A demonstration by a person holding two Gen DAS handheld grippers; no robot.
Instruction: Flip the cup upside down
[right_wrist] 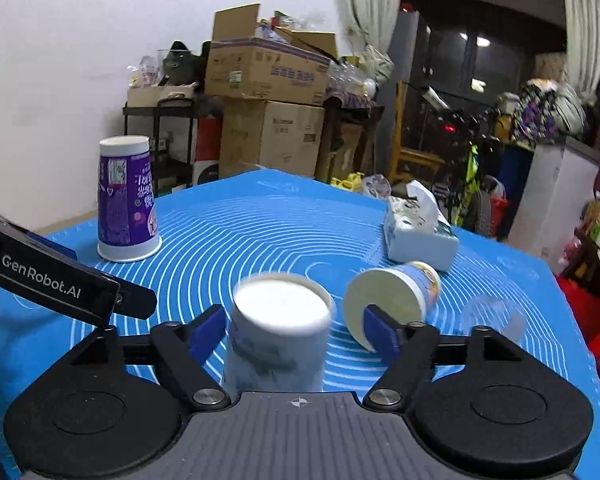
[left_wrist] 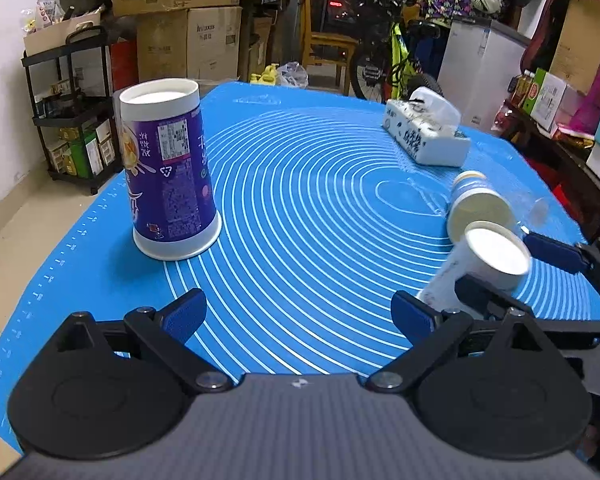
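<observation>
A white paper cup stands bottom-up between the fingers of my right gripper. The jaws are wide open, with a gap on the cup's right side; it looks blurred. It also shows in the left wrist view, tilted, with the right gripper's fingers around it. My left gripper is open and empty above the blue mat. A tall purple cup stands upside down at the left, also in the right wrist view. Another paper cup lies on its side.
A tissue box sits at the far right of the mat, also in the right wrist view. A clear plastic cup stands at the right. Boxes, a shelf cart and a bicycle stand beyond the table.
</observation>
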